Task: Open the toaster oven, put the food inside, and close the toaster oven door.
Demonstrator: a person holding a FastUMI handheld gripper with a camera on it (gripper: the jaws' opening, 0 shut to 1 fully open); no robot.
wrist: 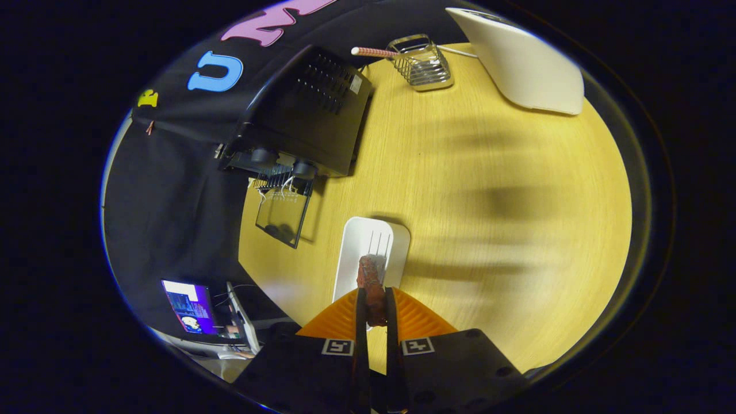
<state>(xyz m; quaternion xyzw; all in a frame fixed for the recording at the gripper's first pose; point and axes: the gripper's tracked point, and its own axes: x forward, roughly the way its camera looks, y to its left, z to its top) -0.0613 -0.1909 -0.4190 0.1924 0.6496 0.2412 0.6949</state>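
A reddish-brown piece of food [371,284] is pinched between my two fingers, and my gripper [375,307] is shut on it. It hangs above a white oblong plate [368,241] that lies on the wooden table [489,190] just ahead of the fingers. Beyond the plate and to its left stands the black toaster oven [307,112]. Its glass door [282,215] hangs open and folded down, with the wire rack [282,181] showing at the mouth.
A wire holder [422,63] with a striped stick [374,52] stands at the far side of the table, next to a large white object [526,63]. A lit screen [190,307] sits below the table's left edge.
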